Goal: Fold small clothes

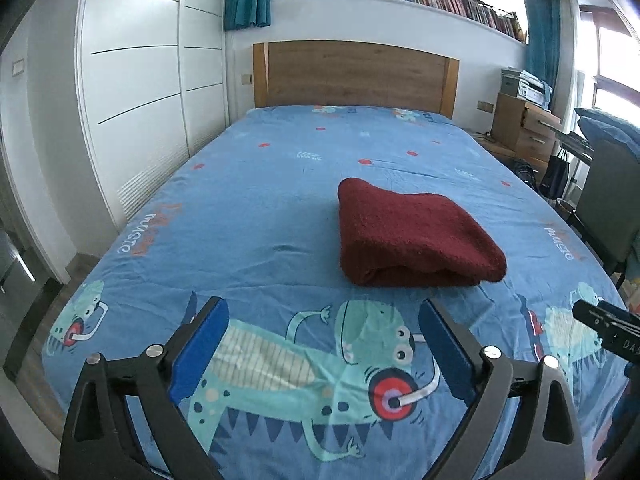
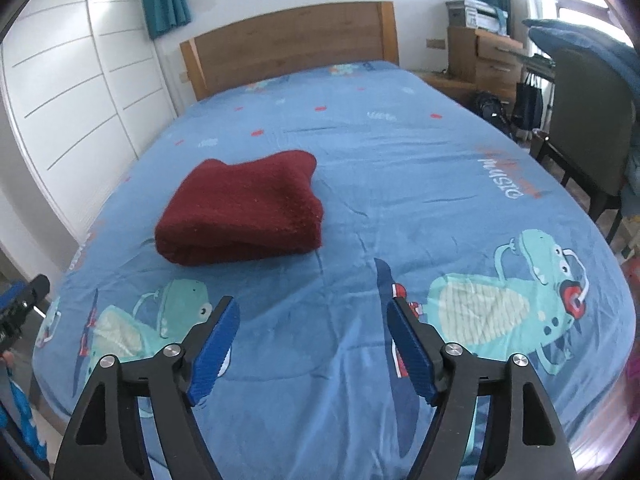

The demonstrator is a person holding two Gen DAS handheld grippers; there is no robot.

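**Folded maroon knit rests on the bed, both tongs spread and empty**

A dark red knitted garment (image 1: 416, 236), most likely a small sweater, lies folded into a thick, compact bundle on the bed (image 1: 260, 200). It sits toward the foot half of the mattress, roughly midway between the two long edges, well clear of the wooden headboard (image 1: 352, 74). The rounded fold faces the foot edge, and the layers show there as a stacked lip.

The left tongs (image 1: 324, 344) hover over the dinosaur-print sheet near the foot edge, blue pads wide apart with nothing between them. The right tongs (image 2: 312, 344) hang likewise spread and empty, beside the left ones, also short of the garment. Neither touches the knit.

Judging by its look, the fabric is soft, fuzzy and fairly light, with enough bulk to hold its shape once stacked. It should not slip on the cotton sheet, yet the layers may slide over one another or spring open if lifted by one corner alone. The pads should grip it well, though loose stitches could snag.

The fold looks finished, so little seems left to do here. If it has to be moved, a sound hold would take the whole thickness at the folded foot-side edge, one tongs near each end. Whether sleeves are tucked inside cannot be told from these angles.
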